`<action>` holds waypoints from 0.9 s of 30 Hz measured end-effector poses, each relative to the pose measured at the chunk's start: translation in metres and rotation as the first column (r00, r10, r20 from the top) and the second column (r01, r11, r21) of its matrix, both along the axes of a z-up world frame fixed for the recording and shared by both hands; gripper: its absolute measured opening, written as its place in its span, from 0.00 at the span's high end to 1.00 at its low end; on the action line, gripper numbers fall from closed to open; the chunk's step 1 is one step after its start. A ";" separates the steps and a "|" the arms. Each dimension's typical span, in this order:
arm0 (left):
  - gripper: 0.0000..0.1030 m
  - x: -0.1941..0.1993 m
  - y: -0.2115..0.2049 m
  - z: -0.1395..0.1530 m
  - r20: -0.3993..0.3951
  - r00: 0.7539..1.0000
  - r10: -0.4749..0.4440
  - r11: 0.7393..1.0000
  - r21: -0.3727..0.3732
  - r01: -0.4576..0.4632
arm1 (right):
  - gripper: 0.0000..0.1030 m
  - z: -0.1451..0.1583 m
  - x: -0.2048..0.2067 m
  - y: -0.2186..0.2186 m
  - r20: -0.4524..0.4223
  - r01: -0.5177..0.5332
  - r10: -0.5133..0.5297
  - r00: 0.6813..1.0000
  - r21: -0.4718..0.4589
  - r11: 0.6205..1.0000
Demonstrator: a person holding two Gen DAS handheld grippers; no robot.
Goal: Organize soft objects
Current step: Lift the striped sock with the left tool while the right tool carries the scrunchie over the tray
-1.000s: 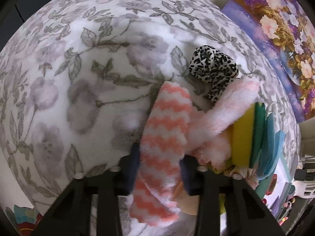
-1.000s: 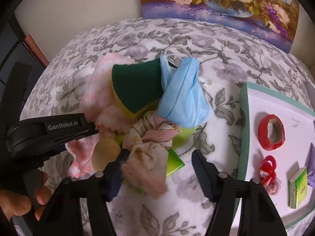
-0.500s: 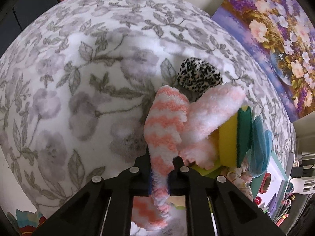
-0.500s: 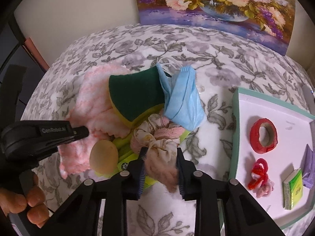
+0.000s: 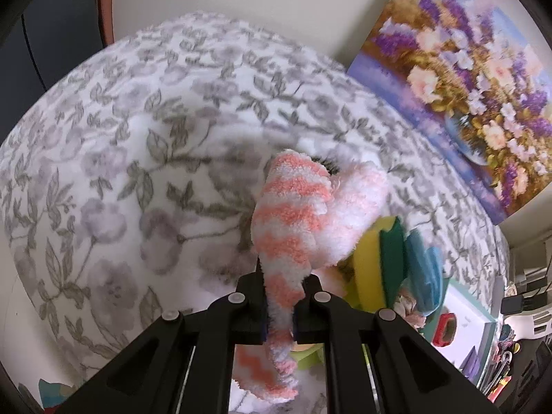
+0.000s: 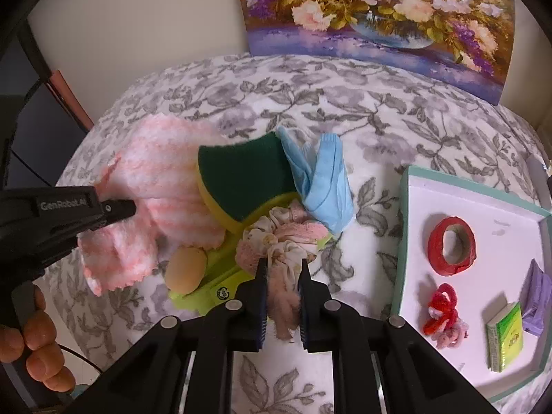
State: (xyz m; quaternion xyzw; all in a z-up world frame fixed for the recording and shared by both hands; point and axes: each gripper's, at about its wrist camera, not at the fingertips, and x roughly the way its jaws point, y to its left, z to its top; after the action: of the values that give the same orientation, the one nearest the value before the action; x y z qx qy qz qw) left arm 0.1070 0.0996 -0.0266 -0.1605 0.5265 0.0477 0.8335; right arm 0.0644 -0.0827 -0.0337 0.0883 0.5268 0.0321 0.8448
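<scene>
I see a fluffy pink-and-white zigzag-striped cloth [image 5: 293,227] pinched by one fold and hanging in bunched layers, its scalloped edge draped beside a yellow sponge with a dark green scouring face [image 6: 241,183] that leans tilted on a lime-green plastic sheet [image 6: 220,286]. A crumpled light-blue face mask [image 6: 321,186] rests against the sponge's right side. Just below them, a cream floral fabric scrunchie with pink lace [image 6: 283,241] is squeezed at its near end, beside a tan egg-shaped puff [image 6: 184,270].

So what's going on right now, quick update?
Left gripper shut on striped cloth. Right gripper shut on scrunchie. Sponge and blue mask lie against both in the pile.
</scene>
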 end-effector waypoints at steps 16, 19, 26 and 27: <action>0.91 -0.029 0.005 0.071 0.236 0.971 0.027 0.998 0.048 -0.039 | 0.85 0.053 -0.015 -0.026 0.132 0.048 -0.058 0.990 0.081 0.996; 0.91 -0.035 0.005 0.083 0.277 0.960 0.031 0.998 0.052 -0.047 | 0.86 0.060 -0.019 -0.030 0.152 0.057 -0.071 0.986 0.093 0.994; 0.91 -0.047 -0.001 0.103 0.345 0.939 0.019 0.998 0.048 -0.037 | 0.86 0.062 -0.022 -0.036 0.155 0.060 -0.074 0.985 0.090 0.994; 0.91 -0.048 -0.002 0.104 0.349 0.937 0.015 0.998 0.051 -0.035 | 0.85 0.062 -0.023 -0.038 0.154 0.062 -0.075 0.985 0.091 0.994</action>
State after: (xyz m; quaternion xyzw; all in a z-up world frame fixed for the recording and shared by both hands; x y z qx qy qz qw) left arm 0.0588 0.0972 0.0773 -0.1495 0.3669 0.0439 0.9171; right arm 0.0419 -0.1203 0.0287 0.1398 0.4534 0.0323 0.8797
